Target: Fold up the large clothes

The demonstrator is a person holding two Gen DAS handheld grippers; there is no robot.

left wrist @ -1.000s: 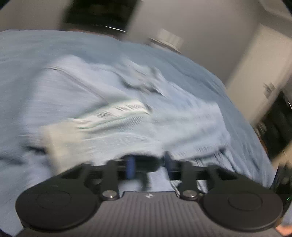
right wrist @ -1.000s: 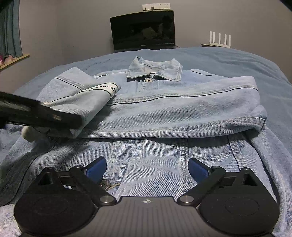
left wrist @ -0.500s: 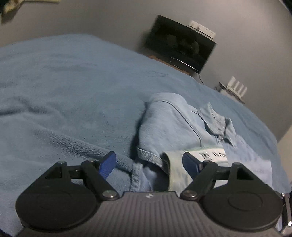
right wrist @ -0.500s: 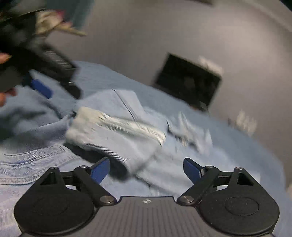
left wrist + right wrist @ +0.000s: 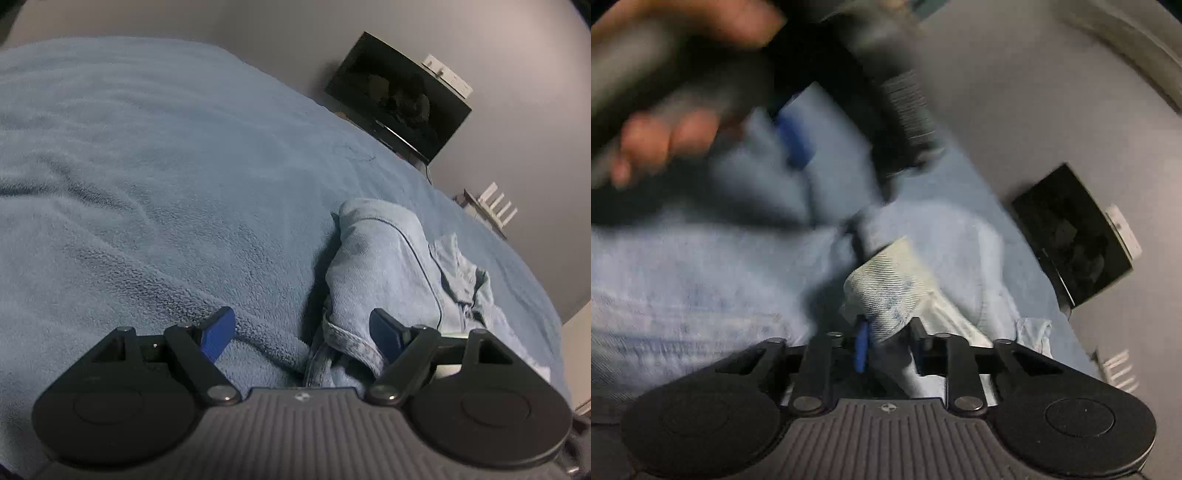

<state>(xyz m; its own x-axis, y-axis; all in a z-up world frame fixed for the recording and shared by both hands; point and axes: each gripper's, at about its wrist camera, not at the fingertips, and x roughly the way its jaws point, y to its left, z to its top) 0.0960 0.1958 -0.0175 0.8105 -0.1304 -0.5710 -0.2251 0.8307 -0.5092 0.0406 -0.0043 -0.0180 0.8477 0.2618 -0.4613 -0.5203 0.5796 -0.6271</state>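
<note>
A light blue denim jacket (image 5: 388,266) lies on the blue blanket (image 5: 147,177) of a bed. In the left wrist view my left gripper (image 5: 303,330) is open, low over the jacket's left edge, with folded denim between its blue pads. In the right wrist view my right gripper (image 5: 882,343) is shut on the jacket's turned-back sleeve cuff (image 5: 890,291), whose pale inner side shows. The left gripper (image 5: 798,144) and the hand holding it appear blurred above the jacket there.
A dark TV screen (image 5: 399,99) stands against the grey wall beyond the bed. A white router (image 5: 495,206) with antennas sits to its right. The blanket stretches wide to the left of the jacket.
My left gripper opened, let go of the sleeve and swung to the jacket's left edge. My right gripper moved left over the jacket and closed on the sleeve cuff.
</note>
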